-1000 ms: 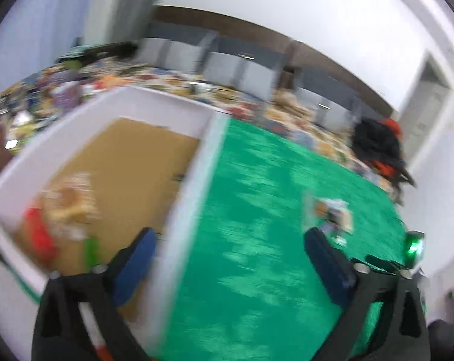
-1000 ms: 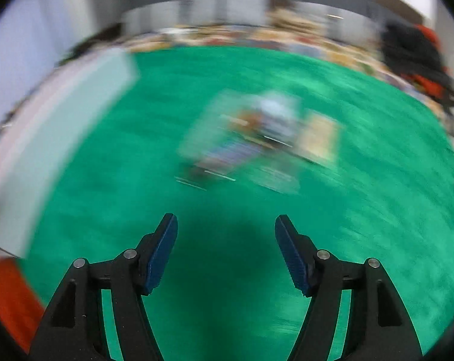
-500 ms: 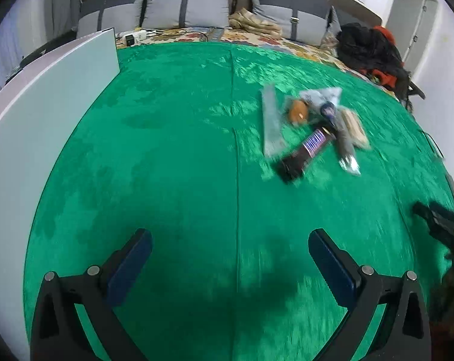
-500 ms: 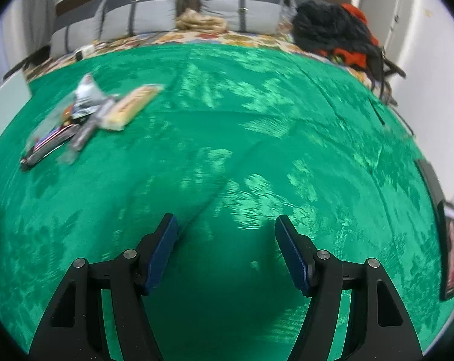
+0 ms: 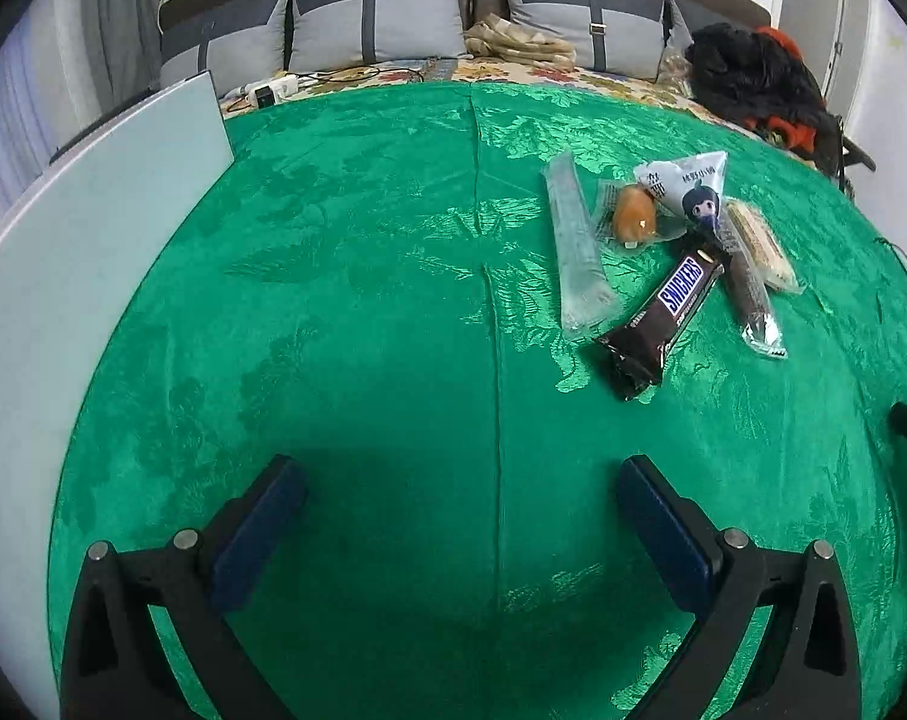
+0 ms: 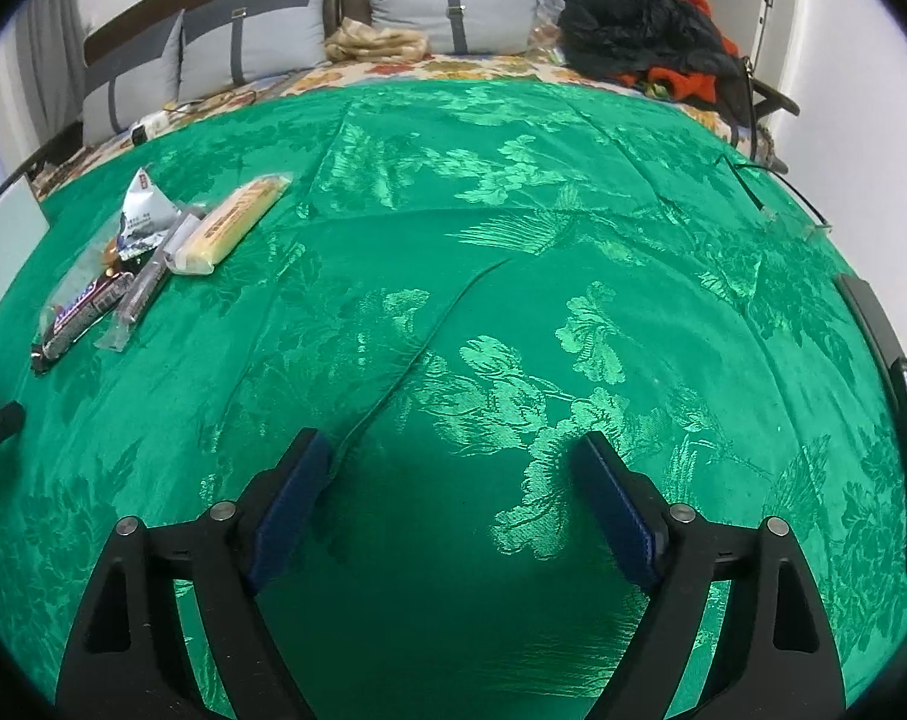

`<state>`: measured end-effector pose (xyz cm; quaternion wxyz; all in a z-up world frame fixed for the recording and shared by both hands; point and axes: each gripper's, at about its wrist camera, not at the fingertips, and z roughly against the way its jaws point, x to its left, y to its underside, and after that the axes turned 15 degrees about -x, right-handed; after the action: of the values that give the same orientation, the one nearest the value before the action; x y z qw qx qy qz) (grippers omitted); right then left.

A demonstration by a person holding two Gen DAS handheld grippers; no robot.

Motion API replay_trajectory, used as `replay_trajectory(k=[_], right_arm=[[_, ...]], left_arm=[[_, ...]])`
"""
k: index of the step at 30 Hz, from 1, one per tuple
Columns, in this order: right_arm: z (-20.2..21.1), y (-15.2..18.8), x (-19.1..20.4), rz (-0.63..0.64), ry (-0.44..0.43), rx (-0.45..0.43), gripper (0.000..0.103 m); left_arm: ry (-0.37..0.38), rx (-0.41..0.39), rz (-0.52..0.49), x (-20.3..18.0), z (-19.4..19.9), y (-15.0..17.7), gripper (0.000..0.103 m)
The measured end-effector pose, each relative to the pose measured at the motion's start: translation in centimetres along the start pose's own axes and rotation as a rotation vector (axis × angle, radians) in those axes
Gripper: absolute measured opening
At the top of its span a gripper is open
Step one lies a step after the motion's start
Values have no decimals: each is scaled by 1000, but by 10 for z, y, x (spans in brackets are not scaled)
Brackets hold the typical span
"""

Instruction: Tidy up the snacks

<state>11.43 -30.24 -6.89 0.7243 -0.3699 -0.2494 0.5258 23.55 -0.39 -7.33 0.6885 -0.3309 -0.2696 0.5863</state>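
On the green brocade cloth (image 5: 363, 312) a small heap of snacks lies ahead and to the right of the left gripper (image 5: 459, 516), whose jaws stand wide apart, holding nothing. The right gripper (image 6: 453, 486) is likewise spread and empty, the heap well off to its left. The dark brown Snickers bar (image 5: 663, 318) lies nearest, overlapping a long clear plastic sleeve (image 5: 576, 249). It is probably light and fairly stiff with a slippery wrapper, so pinching across its middle looks safest. The round orange pastry in clear wrap (image 5: 632, 216) looks soft and crushable.
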Motion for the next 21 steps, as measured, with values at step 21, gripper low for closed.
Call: replay_trajectory(k=[21], right_arm=[[0, 0, -1, -1, 3, 1, 88]], left_arm=[[0, 0, -1, 1, 0, 0, 103]])
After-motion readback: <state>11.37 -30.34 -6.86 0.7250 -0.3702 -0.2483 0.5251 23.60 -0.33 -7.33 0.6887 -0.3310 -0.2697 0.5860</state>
